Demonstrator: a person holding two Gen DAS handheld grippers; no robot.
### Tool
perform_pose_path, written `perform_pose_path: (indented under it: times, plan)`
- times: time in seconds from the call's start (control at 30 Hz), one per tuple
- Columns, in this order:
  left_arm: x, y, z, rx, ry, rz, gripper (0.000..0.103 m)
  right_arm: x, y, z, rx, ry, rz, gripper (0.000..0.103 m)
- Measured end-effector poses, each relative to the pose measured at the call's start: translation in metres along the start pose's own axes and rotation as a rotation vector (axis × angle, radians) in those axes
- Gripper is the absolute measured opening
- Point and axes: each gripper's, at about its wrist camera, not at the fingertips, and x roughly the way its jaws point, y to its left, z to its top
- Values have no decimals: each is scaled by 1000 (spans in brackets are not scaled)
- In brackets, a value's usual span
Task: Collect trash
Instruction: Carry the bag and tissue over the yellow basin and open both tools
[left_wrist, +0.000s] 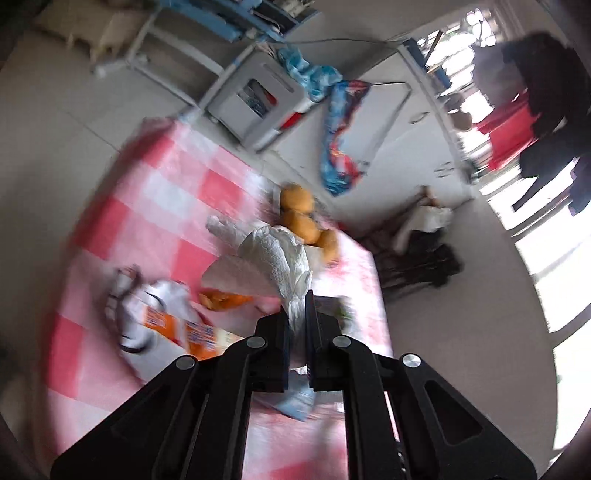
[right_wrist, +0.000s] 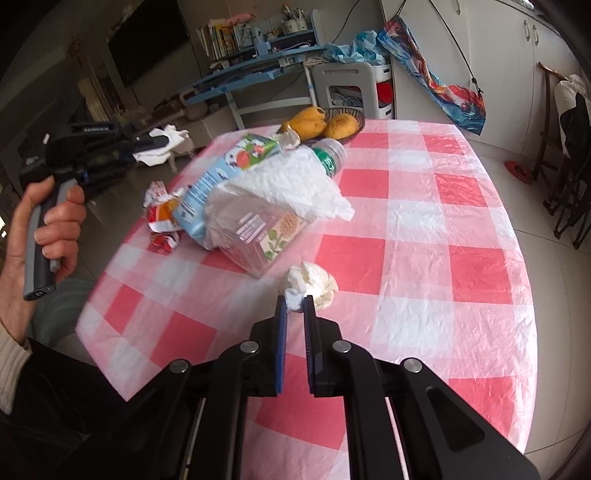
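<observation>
My left gripper (left_wrist: 297, 314) is shut on a crumpled white paper towel (left_wrist: 277, 258), held above the pink checked table (left_wrist: 177, 192); the view is blurred. Below it lie an orange and white wrapper (left_wrist: 166, 321) and a bit of orange peel (left_wrist: 221, 299). My right gripper (right_wrist: 295, 306) is shut on the edge of a crumpled white tissue ball (right_wrist: 310, 284), just over the tablecloth (right_wrist: 424, 229). Beyond it lies a trash pile: a clear plastic bottle (right_wrist: 258, 229) with a green-labelled neck, a white tissue sheet (right_wrist: 291, 181), a blue juice carton (right_wrist: 221, 173) and a red and white wrapper (right_wrist: 162, 214).
A dark basket of mangoes (right_wrist: 325, 123) stands at the table's far edge; the mangoes also show in the left wrist view (left_wrist: 299, 210). The left hand on its gripper handle (right_wrist: 48, 210) shows off the table's left edge. A grey stool (right_wrist: 347, 88), a blue desk (right_wrist: 251, 70) and chairs (right_wrist: 569, 147) stand around.
</observation>
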Motion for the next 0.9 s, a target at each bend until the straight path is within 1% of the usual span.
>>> perform_pose_path:
  times: [0.2, 0.23, 0.33, 0.47, 0.6, 0.67, 0.7, 0.77, 0.83, 0.9]
  plan:
    - [12, 15, -5, -138, 83, -264, 6, -11, 9, 4, -16, -37, 75, 9]
    - [15, 18, -7, -165, 103, -326, 6, -12, 11, 4, -20, -41, 81, 9]
    - [14, 23, -13, -217, 119, -470, 6, -17, 15, 6, -32, -55, 103, 9]
    - [-7, 13, -21, -208, 92, -598, 6, -26, 21, 10, -41, -81, 132, 9]
    - [-32, -9, -33, -150, 85, -708, 6, -36, 27, 10, -58, -104, 172, 9]
    - [-48, -16, -43, -136, 81, -743, 6, -40, 32, 10, -76, -110, 193, 9]
    - [-55, -18, -49, -128, 84, -748, 6, -42, 35, 9, -89, -107, 211, 9]
    - [-69, -25, -65, -99, 105, -718, 6, -44, 39, 8, -104, -107, 242, 9]
    - [-81, -33, -84, -51, 132, -650, 6, -46, 45, 7, -128, -97, 286, 9]
    - [-93, -34, -100, -24, 147, -605, 6, -48, 53, 5, -158, -83, 321, 9]
